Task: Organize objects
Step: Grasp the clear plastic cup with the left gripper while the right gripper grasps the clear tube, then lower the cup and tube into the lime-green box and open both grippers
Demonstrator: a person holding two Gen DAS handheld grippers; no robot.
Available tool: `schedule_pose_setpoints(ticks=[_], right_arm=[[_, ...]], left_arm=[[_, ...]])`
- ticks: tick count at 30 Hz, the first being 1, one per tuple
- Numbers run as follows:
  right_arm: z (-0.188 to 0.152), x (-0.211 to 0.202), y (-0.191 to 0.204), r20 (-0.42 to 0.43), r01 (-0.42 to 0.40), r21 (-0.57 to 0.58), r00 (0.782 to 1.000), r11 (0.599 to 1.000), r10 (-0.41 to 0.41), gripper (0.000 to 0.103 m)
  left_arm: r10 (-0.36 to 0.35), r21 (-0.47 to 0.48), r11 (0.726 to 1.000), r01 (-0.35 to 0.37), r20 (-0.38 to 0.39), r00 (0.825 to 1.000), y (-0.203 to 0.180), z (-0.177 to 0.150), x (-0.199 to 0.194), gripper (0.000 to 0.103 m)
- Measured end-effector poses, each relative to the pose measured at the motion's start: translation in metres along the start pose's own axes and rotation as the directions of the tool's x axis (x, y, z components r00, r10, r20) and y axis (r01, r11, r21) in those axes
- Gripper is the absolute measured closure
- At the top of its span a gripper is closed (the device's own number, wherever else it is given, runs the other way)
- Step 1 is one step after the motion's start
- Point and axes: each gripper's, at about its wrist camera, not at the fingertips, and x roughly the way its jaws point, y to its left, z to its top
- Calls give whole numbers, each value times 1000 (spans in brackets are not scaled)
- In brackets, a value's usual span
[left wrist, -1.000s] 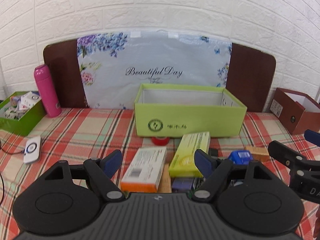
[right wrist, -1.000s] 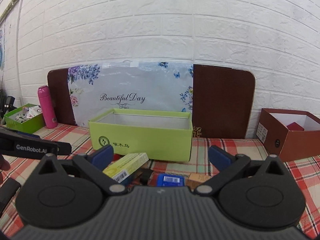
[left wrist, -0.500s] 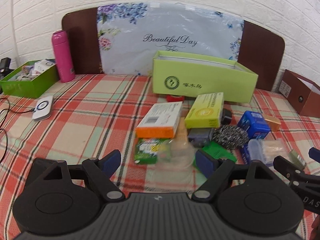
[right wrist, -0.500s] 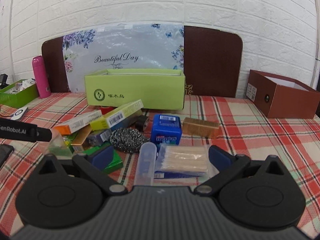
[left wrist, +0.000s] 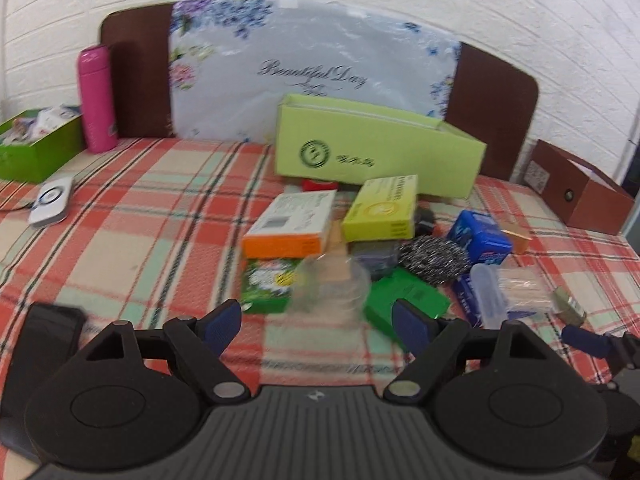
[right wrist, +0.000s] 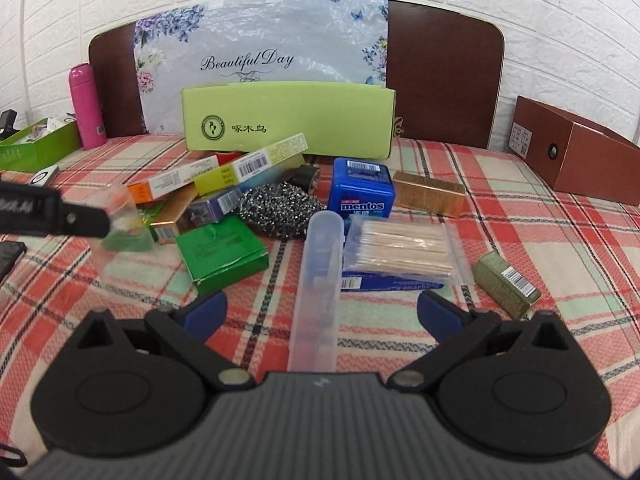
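Observation:
A pile of small items lies on the plaid tablecloth in front of an open lime-green box (left wrist: 376, 156) (right wrist: 286, 120). The pile holds an orange-and-white carton (left wrist: 292, 222), a yellow carton (left wrist: 382, 208), a steel scourer (right wrist: 280, 210), a blue Mentos tub (right wrist: 362, 192), a green packet (right wrist: 220, 252), a clear plastic cup (left wrist: 330, 286), a clear tube (right wrist: 320, 280) and a bag of toothpicks (right wrist: 396, 248). My left gripper (left wrist: 318, 326) is open, just short of the cup. My right gripper (right wrist: 322, 310) is open, its fingers on either side of the tube.
A pink bottle (left wrist: 96, 100) and a green box of oddments (left wrist: 36, 144) stand at the far left. A white device (left wrist: 52, 200) and a black phone (left wrist: 44, 340) lie at the left. A brown box (right wrist: 576, 156) stands at the right. A floral board leans on the wall.
Both grippers have pulled back and tilted downward, so the whole pile now shows in front of them. Both stay open.

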Motion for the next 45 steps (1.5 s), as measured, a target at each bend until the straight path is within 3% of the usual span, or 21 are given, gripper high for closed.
schedule_pose_setpoints(ticks=[2, 6, 9, 15, 20, 28, 31, 33, 39, 45], right_arm=[[-1, -1, -1, 3, 1, 2, 1000, 1000, -1, 0], [-5, 0, -4, -13, -1, 11, 1000, 1000, 1, 2], [-7, 5, -2, -27, -8, 10, 1000, 1000, 9, 7], [-6, 10, 4, -34, -11, -10, 999, 1000, 10, 23], [-2, 16, 1, -41, -15, 15, 999, 1000, 16, 38], [1, 23, -4, -54, -39, 37, 998, 999, 41, 61], [0, 22, -4, -50, -49, 38, 997, 998, 51, 62], [0, 23, -4, -48, -51, 29, 997, 998, 52, 75], [-2, 16, -4, -42, -82, 32, 996, 996, 83, 76], [8, -3, -12, -1, -133, 65, 991, 989, 133, 76]], left_arm=[[-18, -11, 1000, 18, -22, 1000, -3, 2, 13, 18], [-29, -16, 999, 28, -65, 997, -4, -2, 30, 34], [-9, 10, 1000, 10, -54, 999, -2, -7, 35, 45], [10, 31, 999, -10, 8, 1000, 3, -11, 34, 42], [-22, -20, 1000, 21, -58, 998, 9, -13, 41, 43], [-19, -58, 998, 14, -92, 996, 14, -14, 46, 41], [-30, -59, 998, 25, -93, 995, 15, -15, 47, 41], [-31, -51, 998, 26, -103, 994, 15, -15, 47, 42], [-16, -8, 1000, 15, -99, 995, 11, -13, 38, 47], [-76, 23, 997, 77, -46, 996, 3, 2, 11, 48]])
